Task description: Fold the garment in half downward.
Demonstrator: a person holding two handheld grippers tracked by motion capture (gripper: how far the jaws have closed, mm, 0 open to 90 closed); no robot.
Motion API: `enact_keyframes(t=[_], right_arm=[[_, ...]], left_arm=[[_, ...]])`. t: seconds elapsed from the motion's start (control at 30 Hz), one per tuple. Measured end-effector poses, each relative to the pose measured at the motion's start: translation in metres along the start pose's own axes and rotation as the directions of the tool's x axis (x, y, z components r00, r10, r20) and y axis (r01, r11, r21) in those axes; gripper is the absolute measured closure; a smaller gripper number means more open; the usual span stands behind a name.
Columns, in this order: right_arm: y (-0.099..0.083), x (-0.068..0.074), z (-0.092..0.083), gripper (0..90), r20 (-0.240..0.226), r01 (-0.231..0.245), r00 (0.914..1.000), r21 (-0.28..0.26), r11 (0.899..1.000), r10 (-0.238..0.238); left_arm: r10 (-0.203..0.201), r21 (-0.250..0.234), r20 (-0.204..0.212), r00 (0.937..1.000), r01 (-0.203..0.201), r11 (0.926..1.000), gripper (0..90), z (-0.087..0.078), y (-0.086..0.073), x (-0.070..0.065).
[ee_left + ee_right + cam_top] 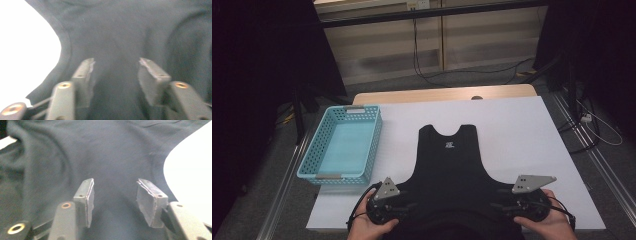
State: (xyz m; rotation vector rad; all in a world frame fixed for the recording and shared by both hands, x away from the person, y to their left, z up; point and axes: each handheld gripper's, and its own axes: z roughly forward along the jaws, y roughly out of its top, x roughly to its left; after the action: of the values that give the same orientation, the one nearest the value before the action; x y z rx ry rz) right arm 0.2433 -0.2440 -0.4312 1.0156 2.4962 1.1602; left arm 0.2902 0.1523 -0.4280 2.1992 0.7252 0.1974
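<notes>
A white-covered table carries everything, with a strip of bare wood showing along its far edge. The largest thing on it is a black sleeveless top, spread flat with its neckline toward the far side and its hem hanging over the near edge, between the person's hands. To the left of the top, well apart from it, a light blue perforated basket sits with nothing inside.

The left gripper rests over the near left part of the top, just inside the armhole, and the right gripper over the near right part. In the left gripper view the two fingers stand apart at a middling width with dark cloth lying flat beneath them and nothing pinched between them. The right gripper view gives the same picture: its fingers are about half open, the cloth below them ungripped, and the white table showing past the armhole curve at the right.

As for progress, I judge the work to be at its very start. The top lies unfolded and smooth, no edge is lifted, and the basket has received nothing. Taking hold of the cloth, folding it and perhaps moving it to the basket all seem left to do.

A small white logo sits on the chest just below the neckline; it is too small to read.
</notes>
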Motion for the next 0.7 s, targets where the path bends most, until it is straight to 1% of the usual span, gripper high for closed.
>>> enact_keyframes(t=[0.03, 0.07, 0.1, 0.13, 0.17, 0.2, 0.23, 0.27, 0.3, 0.33, 0.37, 0.4, 0.43, 0.47, 0.5, 0.53, 0.6, 0.67, 0.7], right_arm=[[0.002, -0.002, 0.001, 43.6, 0.009, -0.004, 1.0, -0.008, 1.0, 0.004], [0.004, -0.004, 0.003, 41.6, 0.021, -0.006, 0.9998, -0.015, 1.0, 0.006], [0.006, -0.006, 0.004, 39.4, 0.034, -0.008, 0.9994, -0.025, 1.0, 0.009], [0.009, -0.008, 0.005, 37.8, 0.039, -0.013, 0.9991, -0.037, 0.999, 0.014], [0.012, -0.01, 0.007, 37.7, 0.043, -0.019, 0.9989, -0.044, 0.999, 0.02], [0.014, -0.012, 0.008, 36.2, 0.05, -0.021, 0.9985, -0.052, 0.998, 0.023], [0.017, -0.014, 0.01, 35.2, 0.053, -0.025, 0.9982, -0.058, 0.998, 0.028], [0.02, -0.017, 0.011, 35.2, 0.053, -0.029, 0.9981, -0.065, 0.997, 0.033], [0.022, -0.02, 0.013, 34.3, 0.054, -0.033, 0.9978, -0.077, 0.996, 0.038], [0.026, -0.023, 0.015, 32.9, 0.053, -0.038, 0.9977, -0.088, 0.995, 0.043], [0.028, -0.024, 0.016, 32.5, 0.056, -0.04, 0.9974, -0.093, 0.995, 0.046], [0.03, -0.027, 0.018, 31.3, 0.066, -0.039, 0.9968, -0.103, 0.994, 0.046], [0.033, -0.029, 0.02, 29.6, 0.07, -0.042, 0.9963, -0.113, 0.993, 0.05], [0.035, -0.032, 0.021, 29.6, 0.077, -0.044, 0.9956, -0.122, 0.992, 0.054], [0.037, -0.035, 0.023, 30.3, 0.085, -0.045, 0.9948, -0.128, 0.991, 0.056], [0.039, -0.038, 0.024, 30.1, 0.087, -0.049, 0.9944, -0.132, 0.99, 0.06], [0.043, -0.043, 0.027, 30.1, 0.102, -0.049, 0.9927, -0.143, 0.989, 0.064], [0.046, -0.049, 0.03, 29.3, 0.12, -0.043, 0.9909, -0.151, 0.988, 0.062], [0.048, -0.052, 0.031, 29.2, 0.129, -0.04, 0.9899, -0.154, 0.987, 0.06]], left_arm=[[0.007, -0.017, -0.022, 0.9997, -0.008, 0.9998, 35.1, 0.002, 0.003, 0.004], [0.0, -0.028, -0.034, 0.9994, -0.001, 0.9996, 30.8, 0.005, 0.007, 0.007], [-0.013, -0.037, -0.035, 0.9993, 0.012, 0.9993, 27.4, 0.008, 0.01, 0.011], [-0.037, -0.053, -0.026, 0.999, 0.036, 0.998, 22.9, 0.011, 0.013, 0.014], [-0.039, -0.059, -0.031, 0.9988, 0.037, 0.9975, 18.6, 0.014, 0.016, 0.015], [-0.021, -0.065, -0.044, 0.9988, 0.018, 0.9977, 15.6, 0.016, 0.018, 0.016], [-0.01, -0.07, -0.053, 0.9985, 0.006, 0.9975, 15.3, 0.019, 0.021, 0.017], [-0.007, -0.068, -0.054, 0.9985, 0.004, 0.9977, 14.3, 0.022, 0.024, 0.019], [-0.018, -0.072, -0.053, 0.9984, 0.015, 0.9973, 11.9, 0.024, 0.027, 0.021], [-0.017, -0.079, -0.06, 0.998, 0.012, 0.9968, 11.2, 0.025, 0.029, 0.022], [-0.012, -0.09, -0.07, 0.9975, 0.005, 0.9959, 11.1, 0.026, 0.032, 0.024], [-0.016, -0.102, -0.079, 0.9967, 0.008, 0.9948, 11.0, 0.027, 0.034, 0.026], [-0.02, -0.115, -0.098, 0.995, 0.008, 0.9934, 10.8, 0.028, 0.037, 0.028], [-0.025, -0.123, -0.109, 0.9937, 0.012, 0.9923, 10.4, 0.03, 0.04, 0.031], [-0.021, -0.135, -0.115, 0.9931, 0.006, 0.9909, 10.8, 0.032, 0.043, 0.033], [-0.018, -0.144, -0.137, 0.9905, -0.002, 0.9895, 11.6, 0.035, 0.045, 0.036], [-0.012, -0.147, -0.143, 0.9896, -0.01, 0.9892, 11.5, 0.041, 0.05, 0.041], [-0.029, -0.152, -0.145, 0.9891, 0.006, 0.9884, 11.9, 0.047, 0.054, 0.047], [-0.046, -0.163, -0.141, 0.989, 0.022, 0.9864, 12.2, 0.049, 0.056, 0.05]])
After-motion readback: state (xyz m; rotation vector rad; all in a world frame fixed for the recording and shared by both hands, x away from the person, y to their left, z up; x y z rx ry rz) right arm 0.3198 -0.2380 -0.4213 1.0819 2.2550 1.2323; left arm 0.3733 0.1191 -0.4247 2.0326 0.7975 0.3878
